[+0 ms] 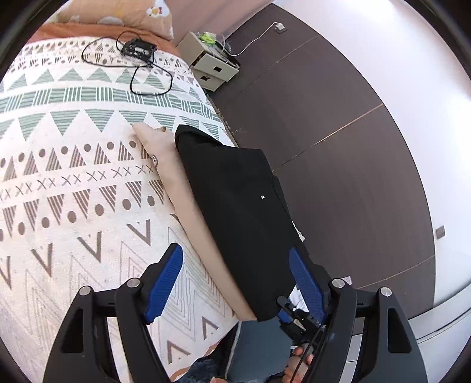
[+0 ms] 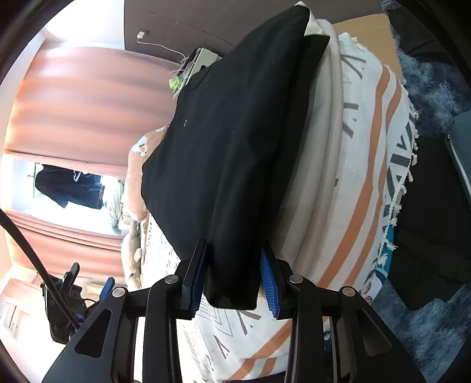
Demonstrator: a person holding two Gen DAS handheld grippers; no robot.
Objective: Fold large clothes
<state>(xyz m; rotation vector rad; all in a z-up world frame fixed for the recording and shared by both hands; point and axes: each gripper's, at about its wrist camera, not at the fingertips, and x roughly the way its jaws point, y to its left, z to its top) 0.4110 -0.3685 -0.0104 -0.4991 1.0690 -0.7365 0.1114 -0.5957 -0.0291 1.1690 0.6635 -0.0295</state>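
A black garment [image 1: 235, 212], folded into a long strip, lies on top of a beige garment [image 1: 179, 188] along the right edge of the patterned bed cover [image 1: 73, 182]. My left gripper [image 1: 235, 282] is open above their near end, and its blue pads [image 1: 164, 282] hold nothing. In the right wrist view the black garment [image 2: 235, 147] runs away from me over the beige one [image 2: 318, 182]. My right gripper [image 2: 232, 282] is open with the black garment's near corner between its pads [image 2: 269, 282], which do not pinch it.
A black device with looped cables [image 1: 138, 50] lies at the far end of the bed by a pillow [image 1: 123, 14]. A bedside cabinet [image 1: 212, 62] stands on the dark floor [image 1: 338, 147]. Pink curtains [image 2: 82, 97] and a blue rug [image 2: 426, 324] show in the right wrist view.
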